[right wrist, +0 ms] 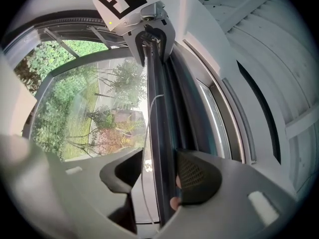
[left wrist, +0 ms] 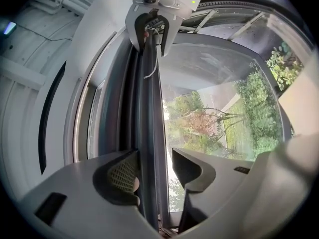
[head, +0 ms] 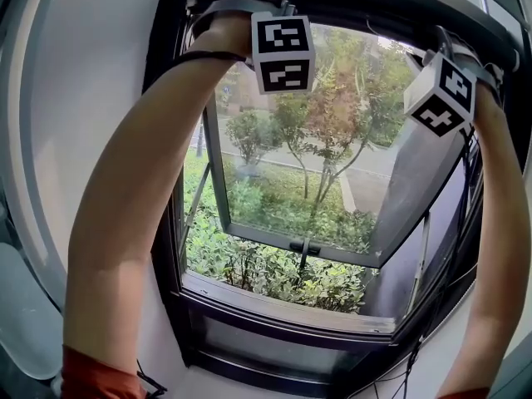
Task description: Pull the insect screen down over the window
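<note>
The insect screen's dark pull bar sits rolled up at the top of the window frame. Both arms reach up to it. My left gripper is at the bar's left end and my right gripper at its right end; hands and marker cubes hide their jaws in the head view. In the left gripper view the bar runs between the jaws of my left gripper; one pad touches it, with daylight beside the other. The right gripper straddles the bar likewise, a narrow gap on one side.
The glass sash is swung outward over shrubs and a path. Below lies the dark sill. Black cables hang down the right side of the frame. A thin white cord dangles along the bar. A white wall lies to the left.
</note>
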`<state>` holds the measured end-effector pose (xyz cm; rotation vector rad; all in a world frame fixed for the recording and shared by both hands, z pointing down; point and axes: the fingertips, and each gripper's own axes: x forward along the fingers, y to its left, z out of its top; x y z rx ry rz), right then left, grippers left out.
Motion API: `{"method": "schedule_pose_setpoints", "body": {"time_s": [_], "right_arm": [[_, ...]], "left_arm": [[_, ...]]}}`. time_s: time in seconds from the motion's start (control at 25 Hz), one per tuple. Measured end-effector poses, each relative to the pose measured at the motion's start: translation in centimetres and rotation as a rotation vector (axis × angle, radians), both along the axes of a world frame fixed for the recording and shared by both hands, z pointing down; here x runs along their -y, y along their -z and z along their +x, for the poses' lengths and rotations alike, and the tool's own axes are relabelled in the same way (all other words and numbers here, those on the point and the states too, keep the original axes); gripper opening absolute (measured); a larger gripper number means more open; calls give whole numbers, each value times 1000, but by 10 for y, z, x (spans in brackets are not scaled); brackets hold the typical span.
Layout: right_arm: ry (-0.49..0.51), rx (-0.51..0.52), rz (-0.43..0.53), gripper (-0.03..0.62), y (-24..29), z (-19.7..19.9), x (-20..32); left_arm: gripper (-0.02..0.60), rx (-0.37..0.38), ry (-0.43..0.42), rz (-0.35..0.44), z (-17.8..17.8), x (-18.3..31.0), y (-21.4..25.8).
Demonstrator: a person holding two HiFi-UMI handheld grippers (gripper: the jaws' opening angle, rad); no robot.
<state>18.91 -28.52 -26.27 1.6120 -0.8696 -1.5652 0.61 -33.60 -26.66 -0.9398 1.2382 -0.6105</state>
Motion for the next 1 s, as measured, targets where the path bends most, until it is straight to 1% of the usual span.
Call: {"method": "schedule_pose_setpoints", "body": {"time_s": [0.12,0.44,0.48,0.72,0.8,1.0], "right_arm": [[9,16,-11,210,-3,0,-1],[-3,10,-18,208,-13,0,-2],[-4,9,-23,186,-15,0,-2],[-4,-11,-46,186,-27,-1,-4],[-4,-15,-57,173,-31,-1,-5],[-11,-57,-59,173,-44,-2,-6]], "left_arm": [[198,-1,-5,-6,1,0,-3],[198,2,-9,-23,1,-3,-14],[196,6,-9,-28,0,-4,-16],[196,16,-19,-32,0,-5,-28],[195,21,-20,-39,-1,-5,-33],[195,26,-28,-51,-1,-7,-46]]}}
